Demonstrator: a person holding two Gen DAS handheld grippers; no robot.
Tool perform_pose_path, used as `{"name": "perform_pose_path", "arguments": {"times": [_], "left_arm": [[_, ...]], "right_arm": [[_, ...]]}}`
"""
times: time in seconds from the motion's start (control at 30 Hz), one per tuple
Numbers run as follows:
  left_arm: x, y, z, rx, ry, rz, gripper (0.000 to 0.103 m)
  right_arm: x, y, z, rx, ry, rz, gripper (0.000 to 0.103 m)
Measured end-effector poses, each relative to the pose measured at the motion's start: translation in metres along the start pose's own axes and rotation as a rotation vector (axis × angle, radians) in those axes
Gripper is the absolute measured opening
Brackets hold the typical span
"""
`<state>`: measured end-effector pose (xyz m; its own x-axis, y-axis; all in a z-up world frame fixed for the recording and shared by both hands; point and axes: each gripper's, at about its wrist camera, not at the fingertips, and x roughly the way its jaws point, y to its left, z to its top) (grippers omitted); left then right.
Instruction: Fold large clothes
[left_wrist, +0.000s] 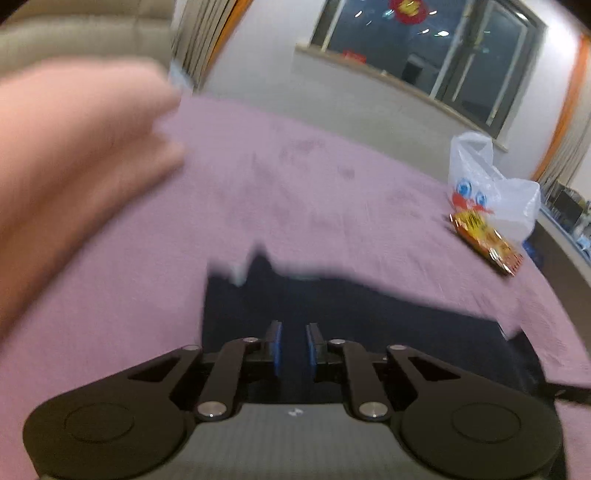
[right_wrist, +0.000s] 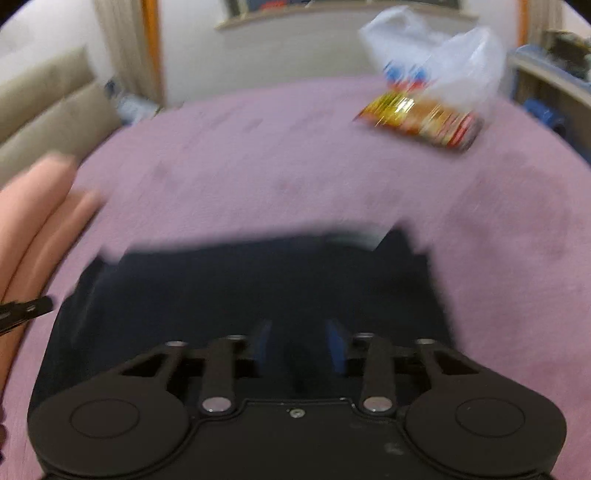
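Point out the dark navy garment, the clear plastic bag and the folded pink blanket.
Dark navy garment (right_wrist: 258, 280), right wrist view, flat middle.
Clear plastic bag (left_wrist: 509, 199), left wrist view, crumpled side.
Folded pink blanket (left_wrist: 74, 147), left wrist view, top fold.

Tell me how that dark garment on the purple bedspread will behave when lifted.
The dark garment is probably floppy: it lies flat with soft, uneven edges. It would likely sag and drape from wherever it is held. It looks thin, so probably light.

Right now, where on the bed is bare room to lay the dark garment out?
Bare purple sheet lies between the pink bedding, the plastic bag with its snack packet, and the dark garment. Those edges are crowded.
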<state>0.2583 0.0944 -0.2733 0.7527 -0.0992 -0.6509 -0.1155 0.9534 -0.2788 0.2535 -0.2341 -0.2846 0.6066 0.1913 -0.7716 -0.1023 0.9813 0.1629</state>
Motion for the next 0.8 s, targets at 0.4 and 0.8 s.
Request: {"name": "perform_pose_path", "arguments": {"times": [0.4, 0.8], "left_arm": [[0.001, 0.008, -0.043, 0.033, 0.083, 0.067, 0.017], [-0.091, 0.096, -0.111, -0.306, 0.184, 0.048, 0.027]], "right_arm": [[0.014, 0.015, -0.008, 0.035, 0.133, -0.025, 0.013], [-0.024, 0.113, -0.058, -0.194, 0.003, 0.038, 0.031]]}}
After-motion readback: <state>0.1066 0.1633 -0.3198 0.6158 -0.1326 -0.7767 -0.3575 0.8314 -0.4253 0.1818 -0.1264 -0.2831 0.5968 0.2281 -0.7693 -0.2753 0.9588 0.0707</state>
